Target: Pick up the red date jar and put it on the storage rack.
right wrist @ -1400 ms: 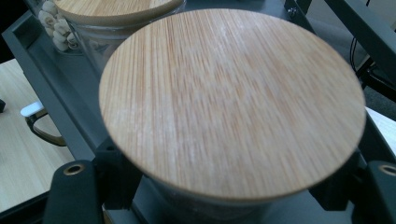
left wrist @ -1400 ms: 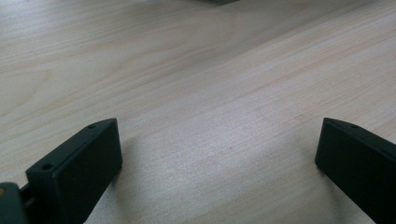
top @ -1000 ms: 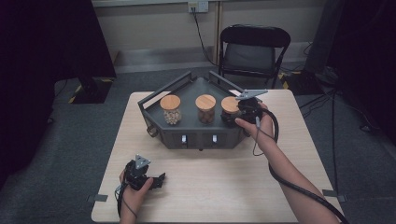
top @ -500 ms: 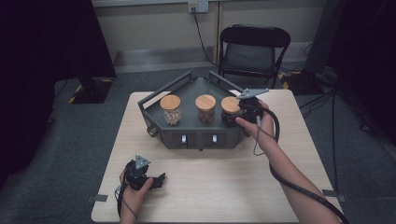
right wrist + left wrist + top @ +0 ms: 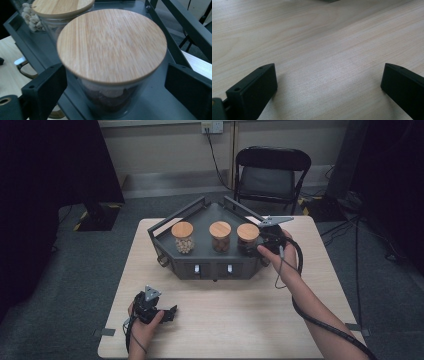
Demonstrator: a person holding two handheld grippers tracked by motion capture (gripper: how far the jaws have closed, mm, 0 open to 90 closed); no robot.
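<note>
On the pale wood surface (image 5: 240, 320) we see a dark tray (image 5: 200, 265) holding three jars. Right hand-held gripper (image 5: 260, 242): jaws just opened, standing apart around the rightmost jar (image 5: 112, 50). Left hand-held gripper (image 5: 167, 312) rests apart on bare surface.

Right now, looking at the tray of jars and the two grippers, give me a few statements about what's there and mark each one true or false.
1. Three jars with wooden lids stand in a row on the dark tray. True.
2. The right gripper is clamped on the right jar. False: its jaws have just been opening and stand apart on either side of the jar, clear of the glass.
3. The left gripper holds a jar. False: its jaws are open over the bare table.
4. The left jar holds pale pieces. True.
5. The right jar's lid is off. False: the wooden lid sits on it.
</note>
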